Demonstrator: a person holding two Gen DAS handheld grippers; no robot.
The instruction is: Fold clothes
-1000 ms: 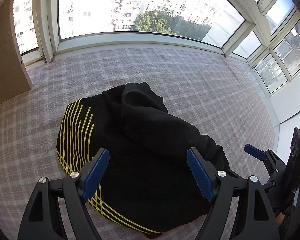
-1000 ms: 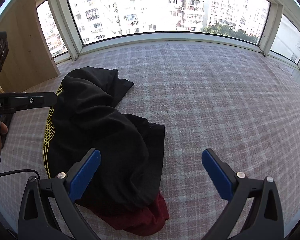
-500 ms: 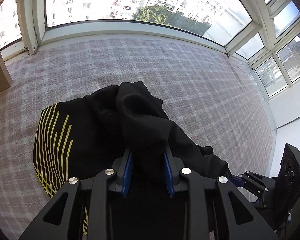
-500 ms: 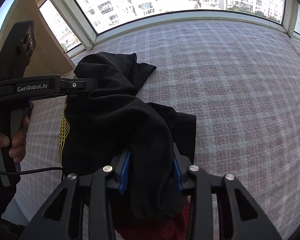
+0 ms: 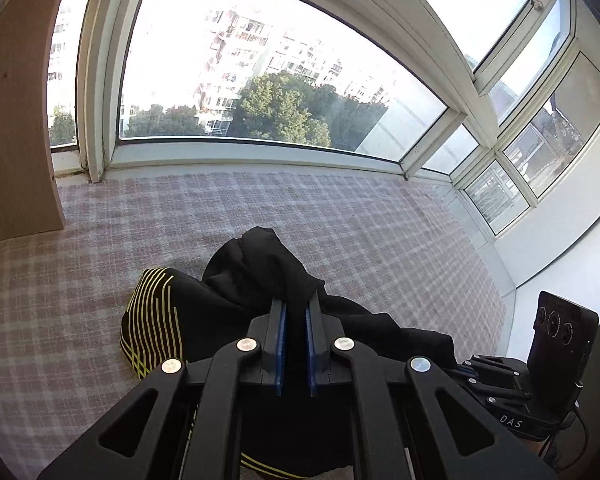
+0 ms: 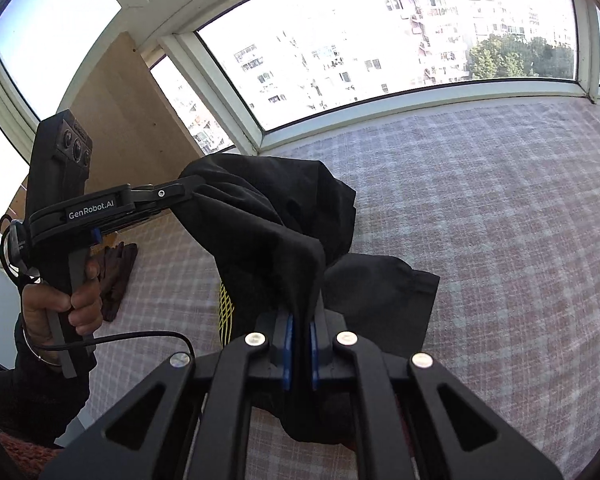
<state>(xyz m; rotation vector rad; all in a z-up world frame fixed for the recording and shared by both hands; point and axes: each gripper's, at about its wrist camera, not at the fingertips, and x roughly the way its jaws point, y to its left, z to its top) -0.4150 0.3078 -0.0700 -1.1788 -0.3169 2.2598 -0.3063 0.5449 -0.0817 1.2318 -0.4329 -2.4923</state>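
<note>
Left wrist view: a wooden board [image 5: 12, 120] stands at the far left against the bay window [image 5: 260, 80]. A pink-and-white checked cloth [image 5: 340, 220] covers the work surface. The black garment [image 5: 260, 264] lies bunched on it at centre. Its yellow stripes [image 5: 152, 312] face left. One ridge of the fabric rises off the cloth into the left gripper [image 5: 296, 304]. The jaws are closing. The blue pads [image 5: 280, 332] are nearly together, with a pinch of black fabric caught between their tips. The rest of the garment hangs and spreads below and to the right of the jaws.

Right wrist view: at the left edge the person's left hand [image 6: 60, 304] grips the handle of the left gripper, and a black cable [image 6: 140, 336] trails from it. A pair of dark brown gloves [image 6: 116, 276] lies on the cloth just beside that hand. The garment stretches as a raised fold from the left gripper's tip down to the right gripper [image 6: 300, 316]. The right gripper's jaws are clenched on a second pinch of the fabric. The fabric passes between the pads, and a tail hangs beneath them. A loose flap rests on the cloth to the right.
</note>
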